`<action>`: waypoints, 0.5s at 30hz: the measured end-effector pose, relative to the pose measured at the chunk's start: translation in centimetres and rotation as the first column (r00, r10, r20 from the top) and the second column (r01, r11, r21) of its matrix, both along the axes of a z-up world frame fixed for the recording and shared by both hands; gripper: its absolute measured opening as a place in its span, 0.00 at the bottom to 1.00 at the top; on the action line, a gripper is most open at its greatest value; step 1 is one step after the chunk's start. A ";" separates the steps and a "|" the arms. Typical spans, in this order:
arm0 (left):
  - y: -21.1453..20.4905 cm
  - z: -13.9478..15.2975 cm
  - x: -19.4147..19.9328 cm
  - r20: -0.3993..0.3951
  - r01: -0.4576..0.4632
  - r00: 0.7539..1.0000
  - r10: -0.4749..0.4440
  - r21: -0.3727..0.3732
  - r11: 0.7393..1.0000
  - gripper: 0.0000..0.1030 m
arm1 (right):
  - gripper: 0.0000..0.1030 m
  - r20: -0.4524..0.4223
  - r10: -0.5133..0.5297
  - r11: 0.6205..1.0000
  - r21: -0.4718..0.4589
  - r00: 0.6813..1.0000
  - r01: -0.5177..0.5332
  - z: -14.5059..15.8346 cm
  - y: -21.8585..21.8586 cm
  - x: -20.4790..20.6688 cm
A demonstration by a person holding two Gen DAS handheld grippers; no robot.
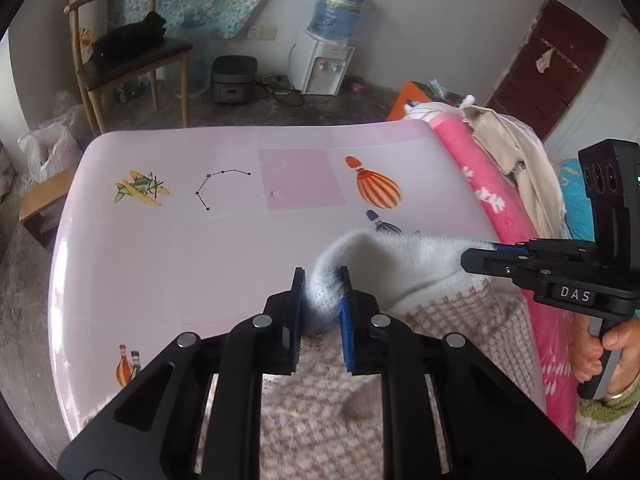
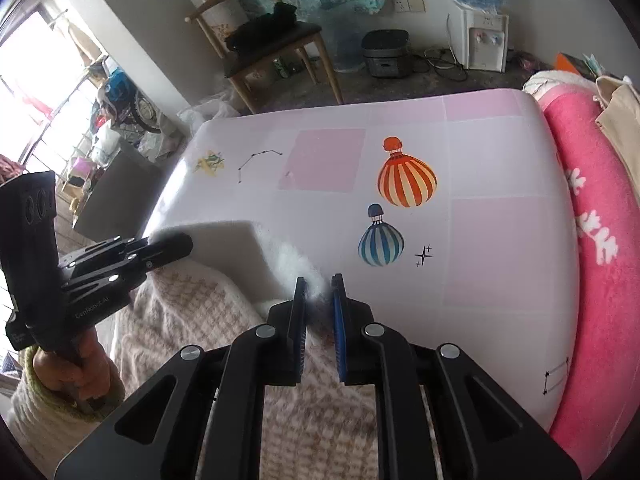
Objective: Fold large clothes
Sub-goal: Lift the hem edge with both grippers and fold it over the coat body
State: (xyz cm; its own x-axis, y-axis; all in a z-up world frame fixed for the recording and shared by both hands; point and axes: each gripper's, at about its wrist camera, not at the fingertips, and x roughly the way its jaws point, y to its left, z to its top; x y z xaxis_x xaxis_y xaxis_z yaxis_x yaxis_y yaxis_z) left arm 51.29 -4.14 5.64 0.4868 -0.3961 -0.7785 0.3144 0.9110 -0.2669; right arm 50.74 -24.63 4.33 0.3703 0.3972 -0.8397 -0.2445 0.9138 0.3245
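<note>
A fluffy garment, brown-and-white checked outside with white fleece lining, lies at the near edge of the pink table. My left gripper is shut on a bunched white edge of it. My right gripper is shut on another part of the same white edge. Each gripper shows in the other's view: the right one at the right, the left one at the left. The white edge is stretched between them, lifted off the table.
The table bears balloon and plane prints. A pink blanket roll with beige clothes lies along the right. Behind stand a wooden chair, a water dispenser and a dark cooker.
</note>
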 end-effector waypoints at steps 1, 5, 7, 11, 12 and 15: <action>0.1 0.8 -1.5 0.014 0.024 1.000 -0.024 0.001 1.000 0.14 | 0.12 0.018 0.017 1.000 -0.003 1.000 -0.017 0.5 0.0 -1.6; 0.4 2.4 -7.3 0.053 0.112 0.992 -0.114 0.033 0.993 0.14 | 0.13 0.041 0.097 0.995 -0.019 0.994 -0.096 1.0 0.1 -7.1; 0.8 2.2 -10.0 0.048 0.144 0.988 -0.146 0.046 0.989 0.14 | 0.14 0.034 0.146 0.989 -0.041 0.989 -0.145 0.9 0.1 -10.1; 1.3 0.8 -13.0 0.005 0.164 0.986 -0.165 0.057 0.985 0.14 | 0.21 0.105 0.167 0.978 0.107 0.980 -0.178 4.1 -2.0 -11.6; 1.4 0.5 -13.3 -0.002 0.159 0.987 -0.159 0.065 0.985 0.14 | 0.22 0.117 0.146 0.975 0.149 0.982 -0.163 4.8 -2.3 -11.3; 1.5 -0.2 -13.6 -0.008 0.140 0.990 -0.140 0.072 0.988 0.14 | 0.22 0.094 0.126 0.954 0.262 0.988 -0.147 4.8 -1.3 -9.0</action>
State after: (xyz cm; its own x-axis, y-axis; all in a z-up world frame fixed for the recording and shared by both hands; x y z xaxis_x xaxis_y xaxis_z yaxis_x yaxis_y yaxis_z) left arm 37.64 -2.68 5.41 0.4283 -0.4032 -0.8087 0.4395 0.8749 -0.2035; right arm 41.74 -25.97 9.12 0.3548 0.6546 -0.6675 -0.3942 0.7522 0.5281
